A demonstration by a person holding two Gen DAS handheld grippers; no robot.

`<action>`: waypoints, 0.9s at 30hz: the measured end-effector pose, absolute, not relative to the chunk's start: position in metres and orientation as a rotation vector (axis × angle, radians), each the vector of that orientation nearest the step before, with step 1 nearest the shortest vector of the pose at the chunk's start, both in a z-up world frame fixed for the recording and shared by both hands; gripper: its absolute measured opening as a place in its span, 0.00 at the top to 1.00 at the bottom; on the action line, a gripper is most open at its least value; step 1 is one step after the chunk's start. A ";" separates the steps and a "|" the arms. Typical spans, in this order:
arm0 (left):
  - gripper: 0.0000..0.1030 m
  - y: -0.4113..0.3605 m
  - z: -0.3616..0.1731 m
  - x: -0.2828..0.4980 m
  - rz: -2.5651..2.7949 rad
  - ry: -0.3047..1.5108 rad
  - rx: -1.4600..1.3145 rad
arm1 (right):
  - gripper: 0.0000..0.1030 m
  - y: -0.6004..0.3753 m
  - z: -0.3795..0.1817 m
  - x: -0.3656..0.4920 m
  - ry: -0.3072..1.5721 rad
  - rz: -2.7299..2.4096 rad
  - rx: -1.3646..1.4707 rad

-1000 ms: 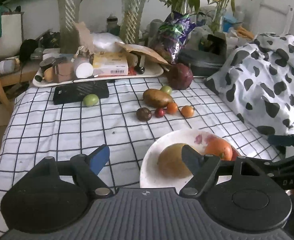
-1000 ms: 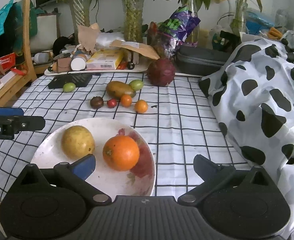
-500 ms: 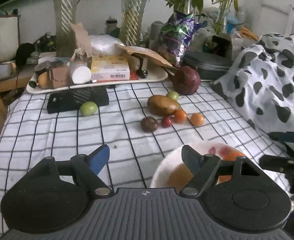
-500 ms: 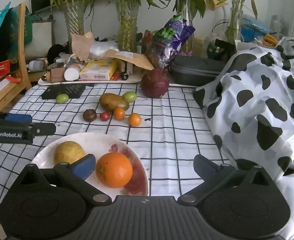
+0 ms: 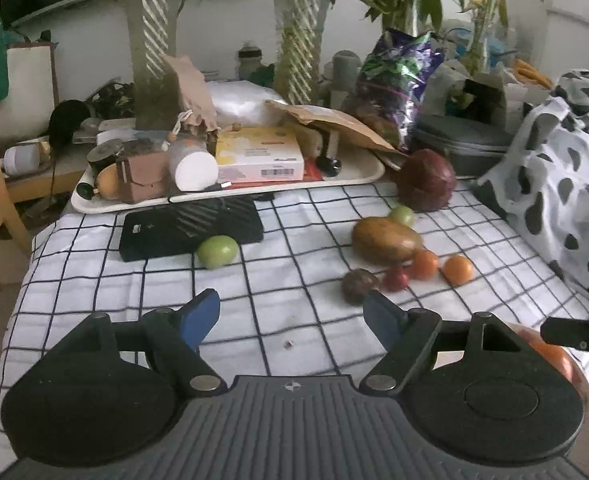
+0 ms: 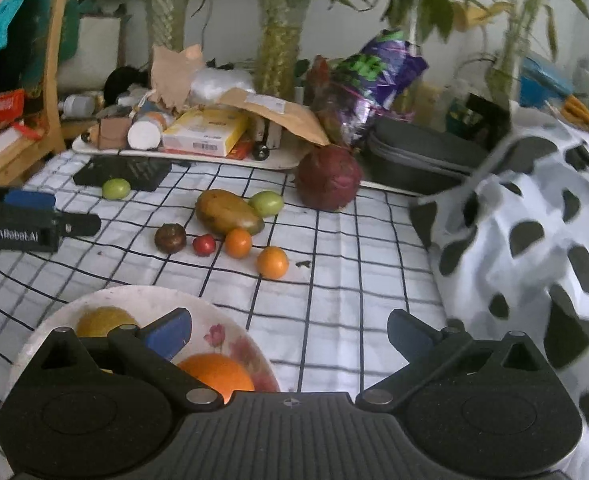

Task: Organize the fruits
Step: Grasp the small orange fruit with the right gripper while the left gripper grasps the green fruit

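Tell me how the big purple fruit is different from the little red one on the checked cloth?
The purple fruit is far bigger than the red fruit. The purple fruit is dark and dull with a rough-looking skin; the red fruit is bright and smooth. The purple fruit sits at the back by the tray; the red fruit lies nearer, between a brown fruit and a small orange. Both are roundish and rest on the cloth, outside the plate.

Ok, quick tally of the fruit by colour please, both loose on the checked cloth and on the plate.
Green: 2, one by the black case, one behind the mango
Orange: 3, two small loose, one big on the plate
Yellow-brown: 2, mango, round fruit on the plate
Red: 1
Dark brown: 1
Dark purple-red: 1
Total: 10
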State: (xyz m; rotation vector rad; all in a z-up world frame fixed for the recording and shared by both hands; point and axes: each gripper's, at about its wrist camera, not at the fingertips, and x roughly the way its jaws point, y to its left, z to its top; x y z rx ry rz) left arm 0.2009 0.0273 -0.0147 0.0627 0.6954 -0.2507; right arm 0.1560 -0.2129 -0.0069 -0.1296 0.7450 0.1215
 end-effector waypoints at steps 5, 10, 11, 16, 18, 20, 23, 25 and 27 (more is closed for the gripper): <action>0.24 0.029 -0.017 0.216 -0.208 0.670 0.114 | 0.00 -0.211 -0.013 0.179 0.756 0.125 -0.165; 0.25 0.029 -0.021 0.234 -0.192 0.676 0.136 | 0.00 -0.214 -0.016 0.197 0.770 0.132 -0.159; 0.25 0.030 -0.023 0.238 -0.188 0.678 0.141 | 0.00 -0.214 -0.017 0.200 0.773 0.132 -0.159; 0.37 0.036 -0.034 0.262 -0.151 0.718 0.148 | 0.00 -0.215 -0.021 0.216 0.783 0.140 -0.169; 0.39 0.040 -0.039 0.271 -0.145 0.743 0.129 | 0.00 -0.214 -0.022 0.221 0.786 0.148 -0.170; 0.40 0.044 -0.045 0.280 -0.143 0.763 0.104 | 0.00 -0.214 -0.023 0.228 0.789 0.154 -0.172; 0.45 0.048 -0.049 0.288 -0.150 0.774 0.078 | 0.00 -0.213 -0.025 0.237 0.795 0.162 -0.176; 0.46 0.049 -0.052 0.293 -0.153 0.777 0.065 | 0.00 -0.213 -0.027 0.243 0.803 0.173 -0.179; 0.48 0.050 -0.054 0.297 -0.163 0.782 0.056 | 0.00 -0.213 -0.030 0.248 0.813 0.183 -0.179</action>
